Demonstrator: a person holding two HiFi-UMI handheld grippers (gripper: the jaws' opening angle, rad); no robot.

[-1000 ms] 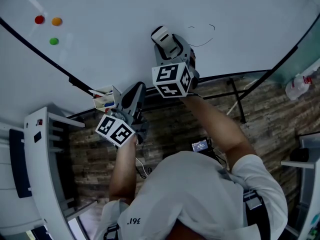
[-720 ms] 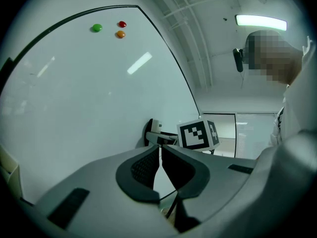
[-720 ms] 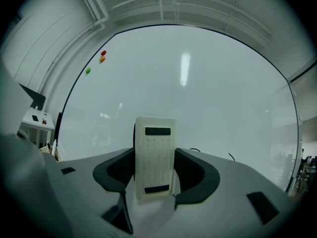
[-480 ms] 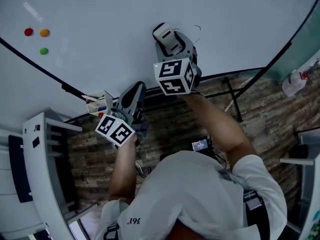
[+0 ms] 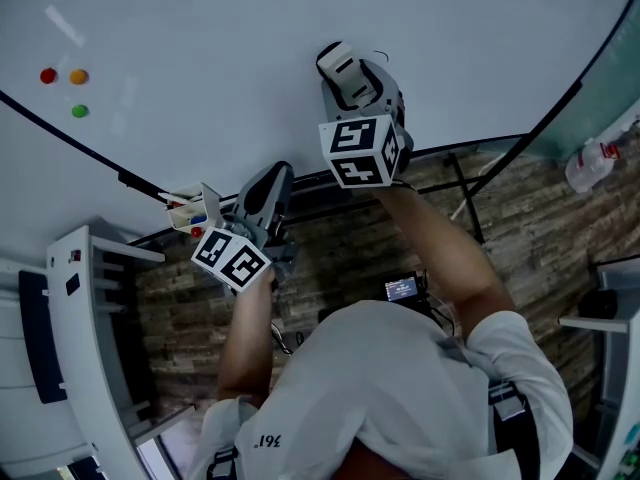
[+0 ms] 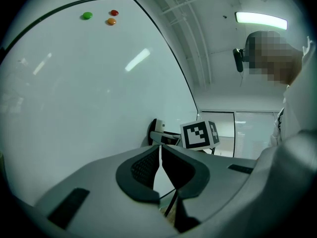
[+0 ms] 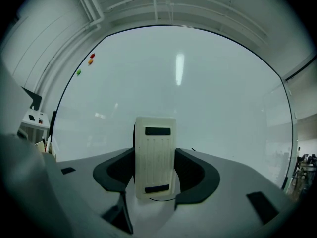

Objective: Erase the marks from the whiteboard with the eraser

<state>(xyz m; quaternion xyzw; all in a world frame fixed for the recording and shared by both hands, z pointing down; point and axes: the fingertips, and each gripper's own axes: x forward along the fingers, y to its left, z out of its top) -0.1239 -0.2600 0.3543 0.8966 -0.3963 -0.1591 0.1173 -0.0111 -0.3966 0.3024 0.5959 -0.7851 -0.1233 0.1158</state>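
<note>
The whiteboard (image 5: 220, 38) fills the top of the head view. My right gripper (image 5: 356, 80) is shut on a cream eraser (image 5: 336, 66), which is pressed flat against the board. In the right gripper view the eraser (image 7: 154, 157) stands upright between the jaws. A thin black mark (image 7: 193, 149) shows beside it and a short black stroke (image 5: 380, 55) peeks out at its edge. My left gripper (image 5: 272, 180) hangs lower, off the board, shut with nothing between its fingertips (image 6: 159, 148).
Red (image 5: 47, 75), orange (image 5: 78, 76) and green (image 5: 79, 111) magnets sit at the board's far left. A small pen tray (image 5: 192, 208) hangs at the board's lower edge. A white cabinet (image 5: 90, 318) stands left, the board's stand legs (image 5: 470, 198) and a bottle (image 5: 595, 163) right.
My right gripper has slid the eraser across the board over the curved black lines; most of them no longer show. The left gripper has stayed where it was.
</note>
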